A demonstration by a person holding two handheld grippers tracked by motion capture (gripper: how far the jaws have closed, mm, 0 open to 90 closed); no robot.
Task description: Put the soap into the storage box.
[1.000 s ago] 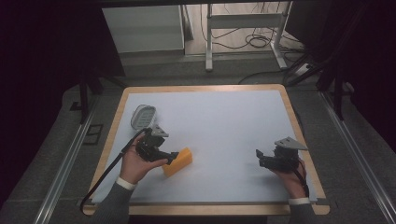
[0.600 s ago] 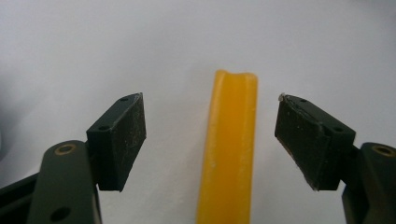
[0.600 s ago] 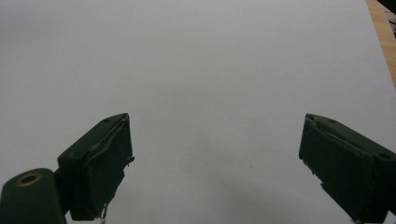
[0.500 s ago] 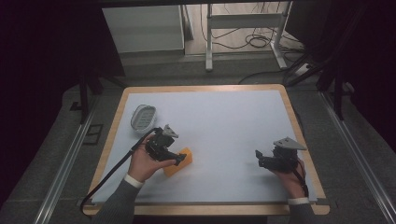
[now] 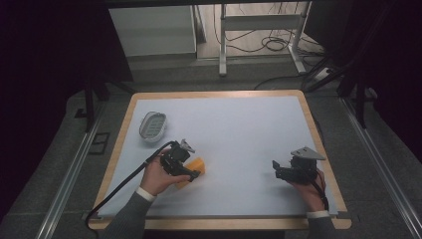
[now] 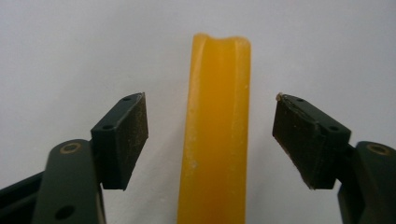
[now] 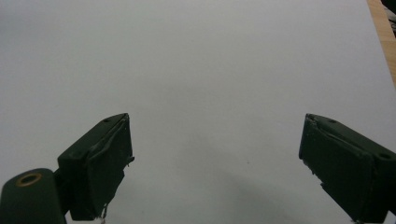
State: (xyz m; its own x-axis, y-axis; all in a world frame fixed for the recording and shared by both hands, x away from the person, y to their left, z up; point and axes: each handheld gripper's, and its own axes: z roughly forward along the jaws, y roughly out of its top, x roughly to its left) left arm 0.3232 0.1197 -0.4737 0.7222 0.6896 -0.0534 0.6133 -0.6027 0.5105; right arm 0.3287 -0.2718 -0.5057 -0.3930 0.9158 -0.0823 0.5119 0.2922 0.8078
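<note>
A yellow bar (image 5: 198,163) lies on the white mat at the near left. My left gripper (image 5: 192,172) hangs right over it, pointing down. In the left gripper view the yellow bar (image 6: 217,130) runs up the middle between the two pads (image 6: 128,135), with a gap on each side. The left gripper (image 6: 210,135) is open, and its jaws have just been closing a little with the bar between them, untouched. My right gripper (image 5: 275,167) rests at the near right, open, and in its own view the right gripper (image 7: 215,163) has bare mat between its jaws.
A grey oval dish (image 5: 152,125) stands on the mat behind and left of the left hand. The white mat (image 5: 239,124) lies on a table with a wooden rim (image 5: 214,93). The left gripper's black cable (image 5: 119,186) trails off the near left edge.
My left hand has moved right and sunk, so its jaws now straddle the yellow bar instead of standing beside it. The right hand has kept still.
</note>
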